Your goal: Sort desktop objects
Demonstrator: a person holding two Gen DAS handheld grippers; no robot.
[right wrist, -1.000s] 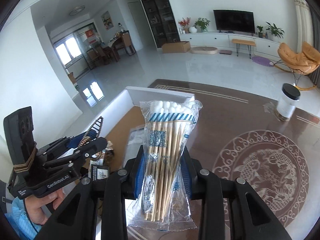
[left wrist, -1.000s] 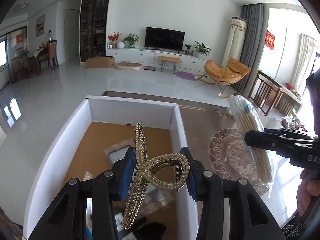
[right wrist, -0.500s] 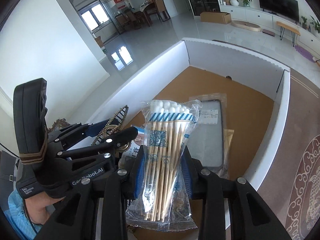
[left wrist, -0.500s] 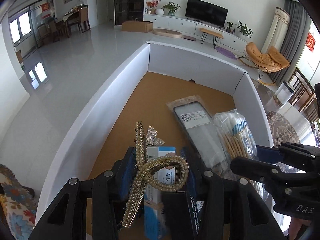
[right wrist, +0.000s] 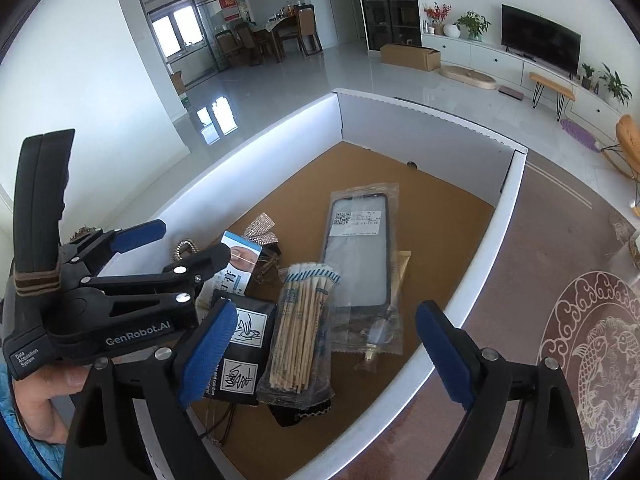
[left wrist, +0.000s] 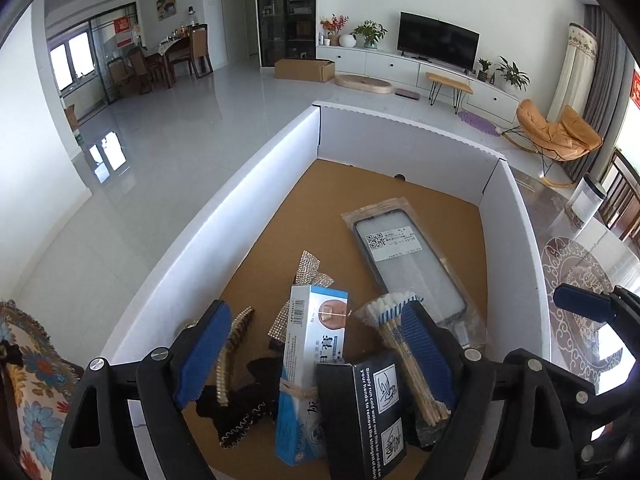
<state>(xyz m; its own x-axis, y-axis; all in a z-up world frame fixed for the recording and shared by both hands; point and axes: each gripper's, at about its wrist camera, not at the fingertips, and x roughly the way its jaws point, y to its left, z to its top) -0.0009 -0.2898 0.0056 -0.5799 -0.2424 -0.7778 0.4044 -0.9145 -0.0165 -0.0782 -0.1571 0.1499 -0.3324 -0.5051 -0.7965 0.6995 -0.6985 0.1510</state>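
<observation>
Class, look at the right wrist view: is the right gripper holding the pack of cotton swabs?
No. The right gripper stands open and empty, and the pack of cotton swabs lies inside the white box.

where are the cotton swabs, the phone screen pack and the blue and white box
cotton swabs (right wrist: 301, 322), right wrist view, middle of the sticks
phone screen pack (right wrist: 357, 254), right wrist view, dark glass
blue and white box (left wrist: 316, 340), left wrist view, front face

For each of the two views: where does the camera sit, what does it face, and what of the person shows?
Left wrist: on the left tool, looking down into the white box; its open fingers and the right tool's tip show.
Right wrist: on the right tool, facing the same box; its open fingers, the left tool and a hand show.
Shared: cotton swab pack, screen protector.
</observation>
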